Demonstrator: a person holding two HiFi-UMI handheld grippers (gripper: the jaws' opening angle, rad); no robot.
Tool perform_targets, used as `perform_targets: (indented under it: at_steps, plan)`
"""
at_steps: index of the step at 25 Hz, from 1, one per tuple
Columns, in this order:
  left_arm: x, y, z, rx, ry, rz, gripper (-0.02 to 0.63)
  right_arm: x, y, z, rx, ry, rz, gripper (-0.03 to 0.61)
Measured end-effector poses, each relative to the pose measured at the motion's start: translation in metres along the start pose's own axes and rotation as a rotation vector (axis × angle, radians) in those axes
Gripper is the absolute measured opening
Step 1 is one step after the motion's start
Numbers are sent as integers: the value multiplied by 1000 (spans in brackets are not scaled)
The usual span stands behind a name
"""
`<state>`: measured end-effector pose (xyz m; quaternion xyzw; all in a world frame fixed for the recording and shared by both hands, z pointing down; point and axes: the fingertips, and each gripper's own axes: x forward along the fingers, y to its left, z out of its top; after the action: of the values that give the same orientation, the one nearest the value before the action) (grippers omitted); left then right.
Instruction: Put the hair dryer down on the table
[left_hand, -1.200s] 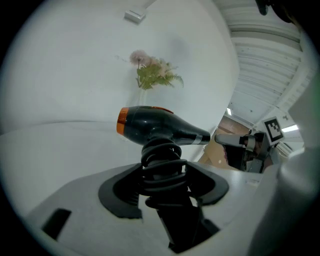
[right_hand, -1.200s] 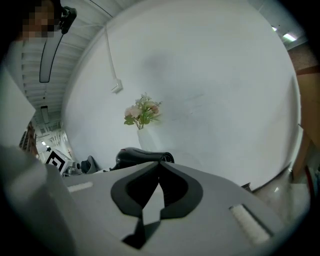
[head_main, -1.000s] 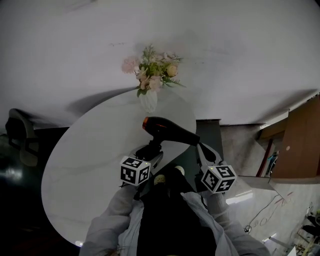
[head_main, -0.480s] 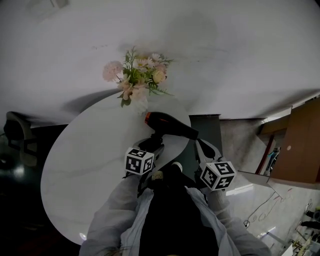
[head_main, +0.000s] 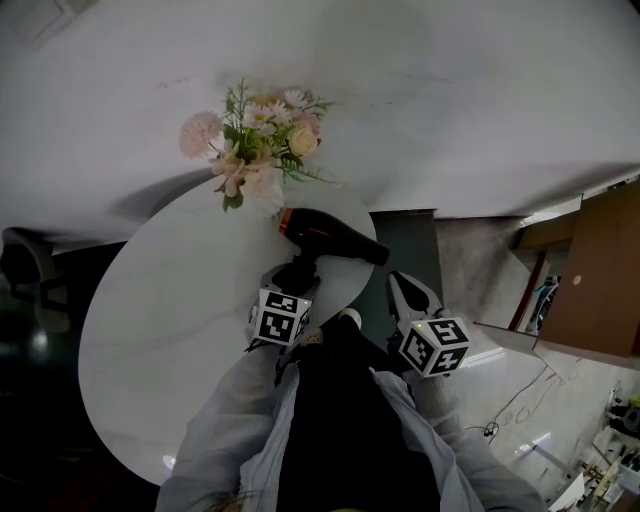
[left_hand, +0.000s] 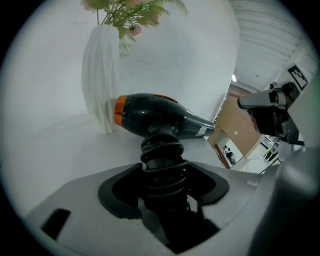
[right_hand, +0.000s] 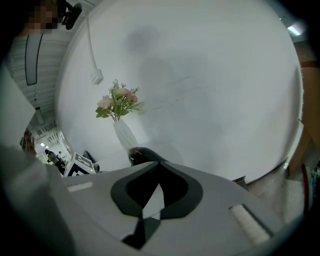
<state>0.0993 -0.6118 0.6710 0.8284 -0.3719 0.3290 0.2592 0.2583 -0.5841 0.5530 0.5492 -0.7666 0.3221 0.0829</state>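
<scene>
A black hair dryer (head_main: 330, 238) with an orange rear ring lies level, low over the far right part of the white oval table (head_main: 170, 320). My left gripper (head_main: 298, 282) is shut on its cord-wrapped handle (left_hand: 161, 160). The dryer's body (left_hand: 155, 117) sits right beside the white ribbed vase (left_hand: 102, 75); whether it touches the tabletop I cannot tell. My right gripper (head_main: 402, 292) hangs off the table's right edge with its jaws shut on nothing (right_hand: 159, 175). In the right gripper view, only the top of the dryer (right_hand: 142, 153) shows over the jaws.
The vase of pink and cream flowers (head_main: 255, 150) stands at the table's far edge against a white wall. A dark chair (head_main: 30, 290) is left of the table. A wooden cabinet (head_main: 600, 290) stands to the right, past grey floor.
The left gripper has carried the hair dryer down and closer to the vase. The right gripper has drifted a little, still shut. The head view has swung, so the flowers now sit further left.
</scene>
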Motion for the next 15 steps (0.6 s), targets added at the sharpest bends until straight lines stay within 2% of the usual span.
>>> perform_targets:
  at_steps: [10, 13, 15]
  plan:
    - [4, -4, -4, 69, -12, 47, 288, -3, 10, -3, -21, 3, 21, 11]
    - [2, 4, -6, 45, -14, 83, 371, -5, 13, -1, -32, -5, 28, 11]
    - [-1, 6, -5, 28, -24, 88, 403, -8, 15, 2, -31, -14, 32, 10]
